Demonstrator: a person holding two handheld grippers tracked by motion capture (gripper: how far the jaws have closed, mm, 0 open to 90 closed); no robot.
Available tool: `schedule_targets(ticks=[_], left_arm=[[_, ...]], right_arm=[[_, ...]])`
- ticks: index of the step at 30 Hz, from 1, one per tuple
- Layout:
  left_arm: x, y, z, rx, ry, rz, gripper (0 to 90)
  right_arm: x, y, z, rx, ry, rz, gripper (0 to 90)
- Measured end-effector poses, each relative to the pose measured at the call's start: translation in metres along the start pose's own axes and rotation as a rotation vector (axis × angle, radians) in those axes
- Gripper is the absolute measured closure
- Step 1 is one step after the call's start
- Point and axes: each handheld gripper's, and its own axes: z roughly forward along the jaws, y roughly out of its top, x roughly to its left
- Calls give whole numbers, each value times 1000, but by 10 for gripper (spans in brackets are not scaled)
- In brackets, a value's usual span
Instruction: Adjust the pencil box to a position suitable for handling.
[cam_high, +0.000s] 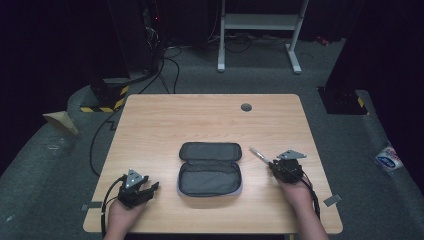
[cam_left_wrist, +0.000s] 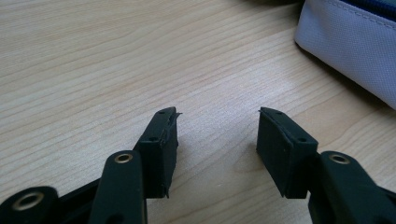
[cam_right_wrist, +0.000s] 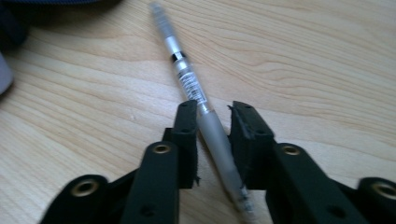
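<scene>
High view, case: the case lies unzipped and spread flat at the middle of the table, nothing visible inside it.
High view, pen: the pen lies on the wood just right of the case, its near end at the right gripper.
High view, left gripper: the left gripper rests left of the case, apart from it.
Left gripper view: jaws stand wide over bare wood, nothing between them; a corner of the case shows ahead.
Right gripper view: jaws narrowed onto the pen, pads against its barrel; it looks gripped but not yet lifted.
Progress: case opened, pen seized; carrying it into the case and zipping up are probably left.
</scene>
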Motion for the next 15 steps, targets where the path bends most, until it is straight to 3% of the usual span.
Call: schedule_targets(ticks=[15], left_arm=[[1,0,1,-4,-11,-10,471]], right_arm=[[3,-1,-14,-31,3,10,789]])
